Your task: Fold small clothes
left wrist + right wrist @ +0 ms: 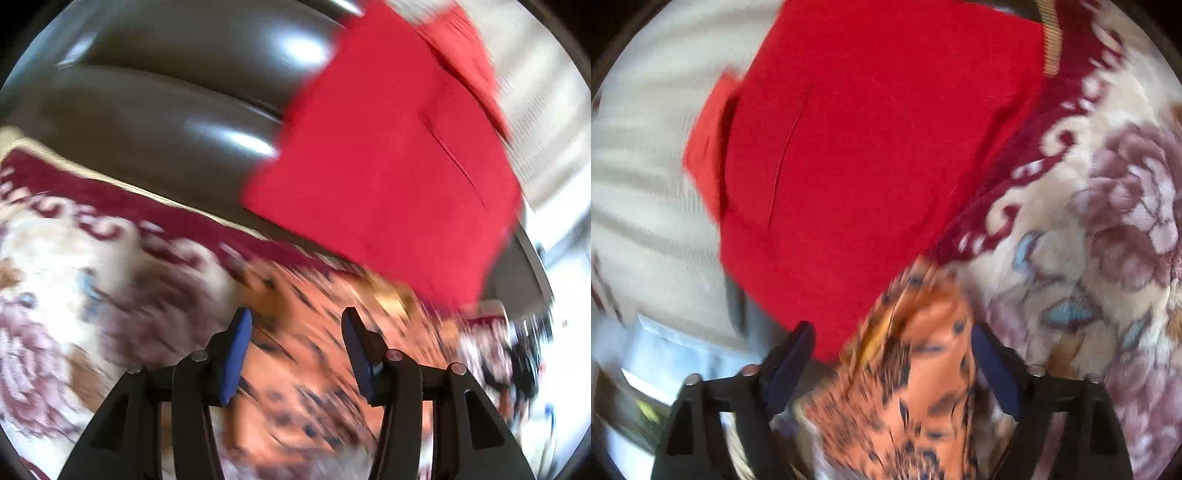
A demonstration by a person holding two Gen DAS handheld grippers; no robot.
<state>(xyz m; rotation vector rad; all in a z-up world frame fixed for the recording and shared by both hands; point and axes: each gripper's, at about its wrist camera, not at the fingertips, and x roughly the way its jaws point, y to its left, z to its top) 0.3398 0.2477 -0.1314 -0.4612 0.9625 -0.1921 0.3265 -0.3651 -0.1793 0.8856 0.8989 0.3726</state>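
my left gripper [297, 325]: jaws apart, empty, above the orange patterned cloth [295, 369] | my right gripper [892, 338]: jaws wide, that cloth between the pads, not pinched | red garment [871, 140]: folded, lying just beyond the cloth on the floral blanket [1089, 240] | both views blurred

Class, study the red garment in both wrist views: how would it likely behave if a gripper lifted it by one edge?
The red garment would probably drape limply, since it is soft cloth. It looks light for its size. Its layers, seen at the left edge, would likely fall open unless supported.
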